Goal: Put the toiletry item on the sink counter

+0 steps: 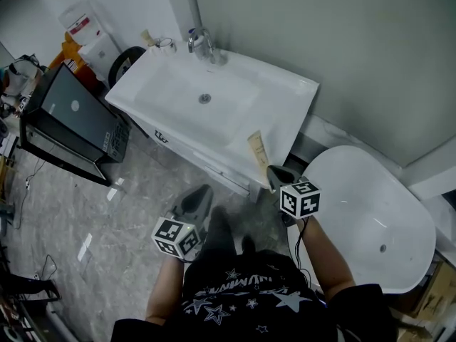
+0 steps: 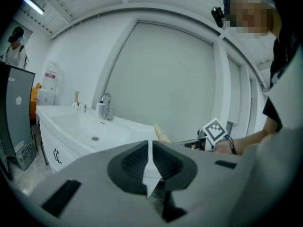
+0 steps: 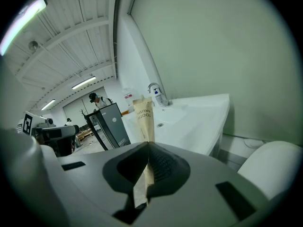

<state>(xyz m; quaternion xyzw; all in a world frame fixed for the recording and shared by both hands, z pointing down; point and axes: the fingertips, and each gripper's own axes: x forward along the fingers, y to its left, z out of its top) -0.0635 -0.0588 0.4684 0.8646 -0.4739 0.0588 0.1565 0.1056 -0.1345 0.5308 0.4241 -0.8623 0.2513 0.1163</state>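
Observation:
A flat beige toothbrush packet (image 1: 258, 150) (image 3: 144, 119) sticks out of my right gripper (image 1: 275, 174) (image 3: 147, 156), which is shut on its lower end. In the head view the packet lies over the front right corner of the white sink counter (image 1: 285, 98); whether it touches the counter I cannot tell. My left gripper (image 1: 199, 199) (image 2: 150, 151) is shut with nothing in it, low in front of the counter and to the left of the right one. The left gripper view shows the packet (image 2: 162, 134) beside the right gripper's marker cube (image 2: 215, 130).
A faucet (image 1: 201, 45) and a small bottle (image 1: 191, 34) stand at the back of the basin (image 1: 178, 95). A white bathtub (image 1: 370, 219) lies to the right. A black cabinet (image 1: 71, 123) stands left of the vanity, with a water dispenser (image 1: 92, 38) behind it.

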